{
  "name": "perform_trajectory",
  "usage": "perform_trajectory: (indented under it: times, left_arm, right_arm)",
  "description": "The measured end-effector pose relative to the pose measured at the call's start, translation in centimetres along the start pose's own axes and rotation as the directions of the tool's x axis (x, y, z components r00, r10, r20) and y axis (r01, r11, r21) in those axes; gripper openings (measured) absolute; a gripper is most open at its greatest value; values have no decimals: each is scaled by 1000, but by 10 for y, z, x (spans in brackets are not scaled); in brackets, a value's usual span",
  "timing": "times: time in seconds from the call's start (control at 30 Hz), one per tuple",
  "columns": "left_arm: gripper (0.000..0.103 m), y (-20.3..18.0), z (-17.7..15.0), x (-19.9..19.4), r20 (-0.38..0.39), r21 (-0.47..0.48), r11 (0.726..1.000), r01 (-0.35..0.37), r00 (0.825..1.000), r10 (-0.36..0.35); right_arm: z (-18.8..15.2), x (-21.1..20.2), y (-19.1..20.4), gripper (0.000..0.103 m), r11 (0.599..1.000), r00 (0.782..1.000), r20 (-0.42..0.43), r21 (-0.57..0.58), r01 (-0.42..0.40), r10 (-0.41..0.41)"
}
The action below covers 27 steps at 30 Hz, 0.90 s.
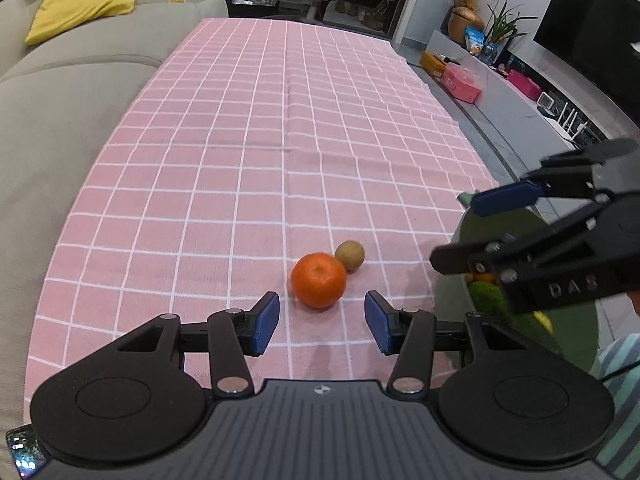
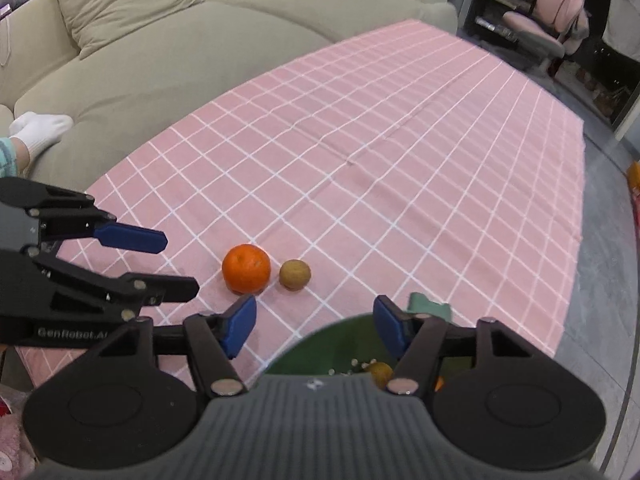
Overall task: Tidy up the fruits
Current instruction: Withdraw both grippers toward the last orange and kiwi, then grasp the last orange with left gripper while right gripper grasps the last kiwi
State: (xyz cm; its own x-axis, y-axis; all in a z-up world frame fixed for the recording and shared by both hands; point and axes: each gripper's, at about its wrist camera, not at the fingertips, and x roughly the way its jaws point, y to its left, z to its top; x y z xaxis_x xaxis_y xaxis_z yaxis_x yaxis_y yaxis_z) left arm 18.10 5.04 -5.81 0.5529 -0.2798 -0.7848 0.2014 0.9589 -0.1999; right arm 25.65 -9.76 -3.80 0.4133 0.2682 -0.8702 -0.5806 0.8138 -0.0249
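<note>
An orange [image 1: 318, 280] [image 2: 246, 268] lies on the pink checked tablecloth [image 1: 280, 140], touching or almost touching a brown kiwi [image 1: 350, 256] [image 2: 295, 275]. My left gripper [image 1: 322, 324] hangs open just short of the orange, with nothing between its blue pads. From the right wrist view the left gripper [image 2: 180, 264] is to the left of the orange. My right gripper [image 2: 316, 326] [image 1: 454, 232] is open and empty above the rim of a dark green bowl [image 2: 340, 344] [image 1: 468, 236]. The bowl holds several fruits, among them a green one [image 1: 488, 296] and an orange one [image 2: 380, 372].
A beige sofa [image 1: 80, 92] with a yellow cushion [image 1: 80, 4] runs along the table's left side. A person's foot in a white sock [image 2: 40, 130] rests on it. A TV bench [image 1: 520, 96] with boxes stands to the right. A pale green object [image 2: 428, 306] sits by the bowl.
</note>
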Motion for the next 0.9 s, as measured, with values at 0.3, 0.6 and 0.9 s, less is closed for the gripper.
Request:
perform_trajectory:
  times: [0.3,0.6,0.9]
  left_arm:
    - [58,3,-4,24,-8,22,999,31,999,-31]
    - [59,-6,-2,50,-36,84,996,1,999,2]
    - [61,-6,2,62,-34,91,996,4,999,-1]
  right_arm:
    - [9,40,4,44,994,995,-89,-101,-42,33]
    - [21,66,0,43,984,987,-148,-154,-85,62]
    - [23,84,-6,42,985,980,-182,-135,-107,81]
